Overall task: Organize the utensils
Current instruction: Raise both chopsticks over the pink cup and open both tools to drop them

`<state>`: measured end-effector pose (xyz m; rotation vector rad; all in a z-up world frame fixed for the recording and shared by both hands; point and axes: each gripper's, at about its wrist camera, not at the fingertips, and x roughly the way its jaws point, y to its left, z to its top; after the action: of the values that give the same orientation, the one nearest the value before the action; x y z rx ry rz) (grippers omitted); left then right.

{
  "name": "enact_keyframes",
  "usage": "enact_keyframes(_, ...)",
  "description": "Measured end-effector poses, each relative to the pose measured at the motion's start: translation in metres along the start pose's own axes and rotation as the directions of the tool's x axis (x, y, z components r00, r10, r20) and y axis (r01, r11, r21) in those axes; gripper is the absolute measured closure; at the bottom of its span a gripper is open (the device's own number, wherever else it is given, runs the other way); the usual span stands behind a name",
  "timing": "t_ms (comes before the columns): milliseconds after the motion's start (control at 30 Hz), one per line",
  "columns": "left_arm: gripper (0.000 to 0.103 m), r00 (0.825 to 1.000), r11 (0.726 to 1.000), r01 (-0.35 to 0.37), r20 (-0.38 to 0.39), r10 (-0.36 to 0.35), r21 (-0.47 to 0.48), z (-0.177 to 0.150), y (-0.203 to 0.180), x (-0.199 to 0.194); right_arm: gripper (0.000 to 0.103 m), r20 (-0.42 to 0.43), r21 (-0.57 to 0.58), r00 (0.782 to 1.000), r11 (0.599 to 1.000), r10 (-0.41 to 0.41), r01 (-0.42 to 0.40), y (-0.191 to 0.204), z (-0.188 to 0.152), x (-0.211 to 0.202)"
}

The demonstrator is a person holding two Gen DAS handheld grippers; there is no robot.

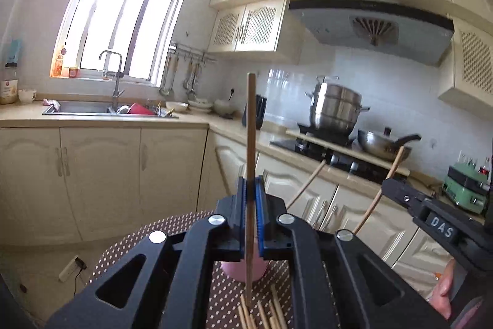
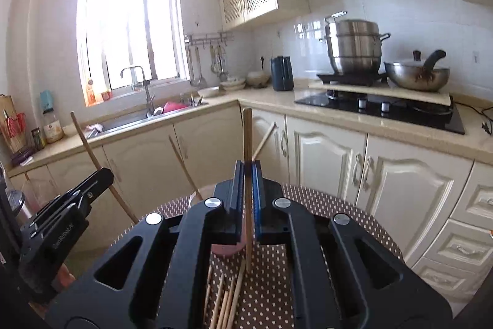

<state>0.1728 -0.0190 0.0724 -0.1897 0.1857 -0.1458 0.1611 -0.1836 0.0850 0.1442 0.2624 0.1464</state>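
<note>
each hand-held gripper, left (image 1: 252,199) and right (image 2: 246,193), pinches one upright chopstick (image 1: 251,144) over the table (image 1: 129,248), likely for dropping into the pink cup (image 1: 238,270).

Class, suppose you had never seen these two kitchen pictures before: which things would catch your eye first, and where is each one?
First, the wooden chopstick standing upright, clamped in the left gripper at the centre; the right gripper pinches its own chopstick the same way. Below them, loose chopsticks lie on the dotted brown tablecloth by a pink cup. Behind, a steel steamer pot stands on the stove at right.
</note>
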Motion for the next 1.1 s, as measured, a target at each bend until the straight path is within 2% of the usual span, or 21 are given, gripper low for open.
enact_keyframes(300,0.097,0.992,0.999,-0.003,0.125,-0.003,0.053,0.036,-0.020,0.007,0.098,0.087,0.034,0.996,0.999,0.014,-0.017,0.002,0.038,0.009)
enact_keyframes(467,0.097,0.987,0.998,-0.007,0.159,-0.004,0.067,0.047,-0.027,0.019,0.098,0.133,0.050,0.991,0.998,0.024,-0.031,0.010,0.055,0.016)
enact_keyframes(667,0.097,0.984,0.999,-0.006,0.181,-0.003,0.048,0.050,-0.026,0.041,0.097,0.145,0.055,0.989,0.998,0.017,-0.025,0.019,0.065,0.039)
enact_keyframes(800,0.097,0.988,1.000,-0.013,0.157,0.009,0.022,0.045,-0.016,0.061,0.097,0.122,0.046,0.992,0.998,0.044,-0.050,0.021,0.053,0.060)
enact_keyframes(867,0.097,0.989,0.999,-0.025,0.146,0.021,0.028,0.038,-0.012,0.069,0.097,0.083,0.038,0.996,0.999,0.033,-0.036,0.020,0.042,0.073)
enact_keyframes(1100,0.096,0.999,0.999,-0.036,0.001,0.036,-0.014,0.003,0.014,0.102,0.097,-0.086,0.072,0.995,0.997,0.047,-0.040,0.010,0.006,0.108)
